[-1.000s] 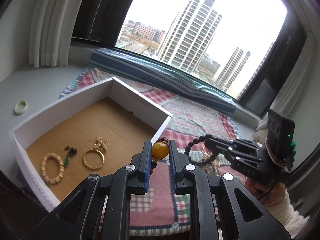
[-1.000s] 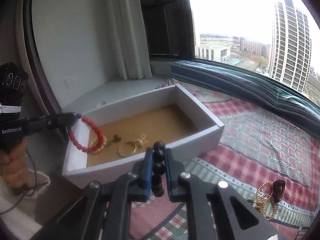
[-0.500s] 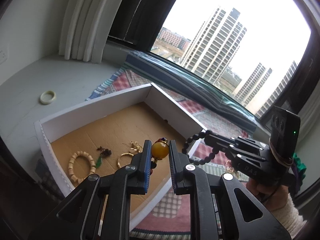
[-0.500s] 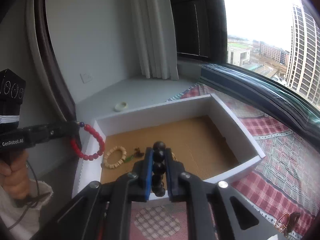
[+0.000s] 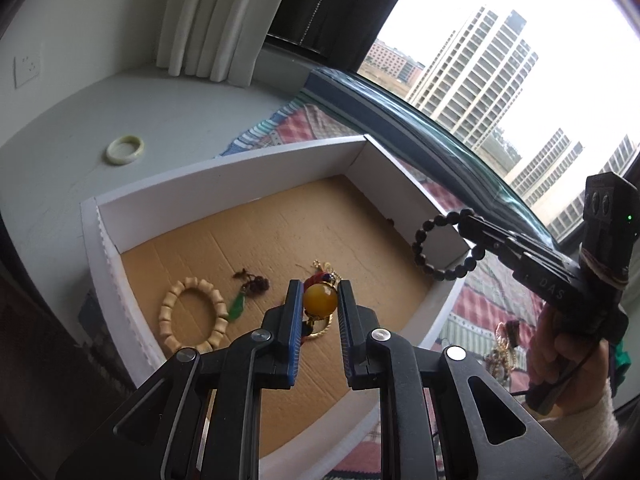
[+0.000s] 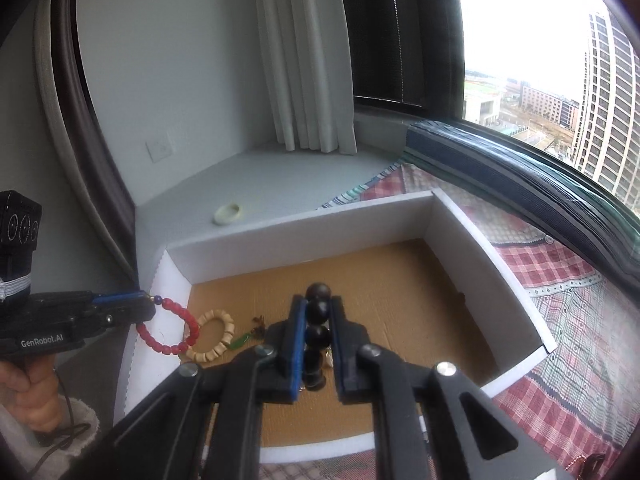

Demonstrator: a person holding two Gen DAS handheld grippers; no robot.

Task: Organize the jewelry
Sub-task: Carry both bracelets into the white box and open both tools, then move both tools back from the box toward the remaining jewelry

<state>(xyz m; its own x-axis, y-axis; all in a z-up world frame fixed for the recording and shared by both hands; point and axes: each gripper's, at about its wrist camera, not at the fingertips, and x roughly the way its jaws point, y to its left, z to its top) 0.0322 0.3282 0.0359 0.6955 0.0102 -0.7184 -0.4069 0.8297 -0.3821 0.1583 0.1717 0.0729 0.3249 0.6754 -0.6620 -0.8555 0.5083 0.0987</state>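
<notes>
Hanging over the white tray [image 5: 224, 184], the left gripper [image 5: 319, 300] is clamped on the red bracelet [image 6: 176, 330] by its amber bead, at six o'clock. At three o'clock, the right gripper [image 6: 318, 320] pinches the dark bracelet [image 5: 440, 248]. Both look light, floppy, slippery-beaded.

Daylight from the window [image 5: 500, 20], sky blown out to white in both views. Interior evenly lit, soft, no hard shadows; faint shade inside the box [image 5: 224, 184] along its walls. Strong fisheye bend: window frame and box edges curve, dark vignette at the corners. Centre sharp, beads and cardboard grain readable. Edges softer, the cloth [image 6: 560, 280] slightly smeared. Black gripper bodies in the foreground are underexposed, little detail.
</notes>
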